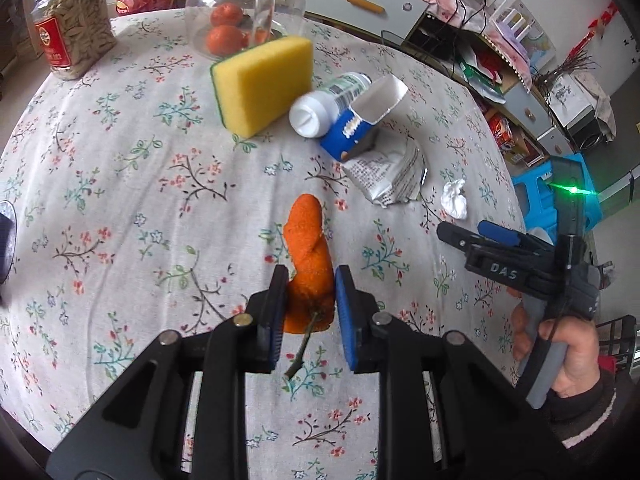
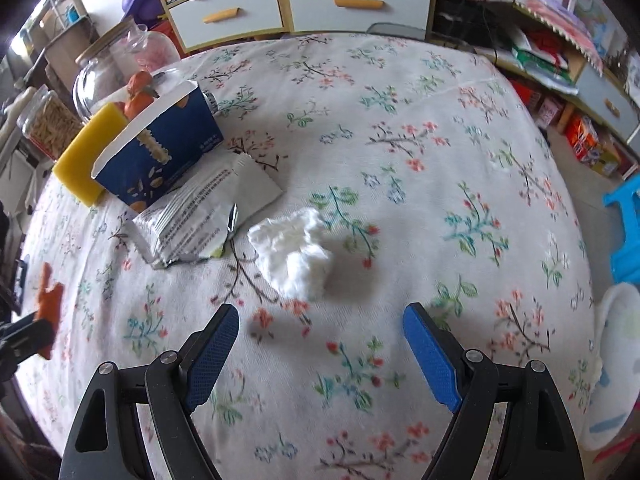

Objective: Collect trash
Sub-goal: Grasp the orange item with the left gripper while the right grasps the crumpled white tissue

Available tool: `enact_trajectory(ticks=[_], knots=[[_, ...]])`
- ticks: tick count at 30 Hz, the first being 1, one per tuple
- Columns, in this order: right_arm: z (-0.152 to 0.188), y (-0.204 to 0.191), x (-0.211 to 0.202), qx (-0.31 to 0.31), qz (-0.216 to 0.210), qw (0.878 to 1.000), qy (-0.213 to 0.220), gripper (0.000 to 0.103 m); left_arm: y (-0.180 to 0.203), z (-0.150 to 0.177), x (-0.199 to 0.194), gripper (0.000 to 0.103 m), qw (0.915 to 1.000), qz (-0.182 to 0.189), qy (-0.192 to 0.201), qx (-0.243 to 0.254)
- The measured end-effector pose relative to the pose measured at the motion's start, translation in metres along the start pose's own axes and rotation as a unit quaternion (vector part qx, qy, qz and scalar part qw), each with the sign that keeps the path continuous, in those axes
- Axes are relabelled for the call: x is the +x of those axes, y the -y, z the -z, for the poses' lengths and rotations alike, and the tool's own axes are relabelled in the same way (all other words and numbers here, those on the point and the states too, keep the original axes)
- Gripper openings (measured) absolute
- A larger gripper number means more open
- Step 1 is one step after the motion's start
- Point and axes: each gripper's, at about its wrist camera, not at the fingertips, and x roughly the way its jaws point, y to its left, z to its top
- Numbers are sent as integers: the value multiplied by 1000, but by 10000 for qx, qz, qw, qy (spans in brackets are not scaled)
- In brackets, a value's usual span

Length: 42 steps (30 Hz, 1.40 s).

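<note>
An orange peel with a stem lies on the floral tablecloth. My left gripper has its jaws around the peel's near end, pads touching or nearly touching it. A crumpled white tissue lies just ahead of my right gripper, which is wide open and empty above the cloth. A torn silver wrapper and an open blue carton lie to the left of the tissue. In the left wrist view the right gripper shows near the tissue.
A yellow sponge, a white bottle on its side, a glass jar with oranges and a jar of seeds stand at the table's far side. A blue stool and a white bag are beyond the right edge.
</note>
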Motion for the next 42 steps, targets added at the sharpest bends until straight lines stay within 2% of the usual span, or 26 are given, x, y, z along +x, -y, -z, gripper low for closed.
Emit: enact_trajectory(ticks=[6,8,12,15,17,28,42], knots=[[-7,-7,5,-64,12,9998,212,85,-5,-2,-5,25,10000,51,64,-39],[-9,-11,5,-118,3,9995,293,81,-7,-2,-5,25,10000,51,67,-52],[-12,-19,4,-264,-39,9988,416,58,-10,-1,-6,25,9999,39,70,-64],[-11,-20,0,-320,-115,9983,464,33,-7,-1,-7,25,10000,32,76,-48],[-11,-20,-5,-341,-146,9979,527,28,-6,-1,-7,25,10000,28,85,-34],[1,-5,-40,-355,-283,9961,757,26,6,-7,-5,25,9998,21,178,0],[29,86,-86,200,-90,9961,851,26,61,-15,4,25,9984,165,401,362]])
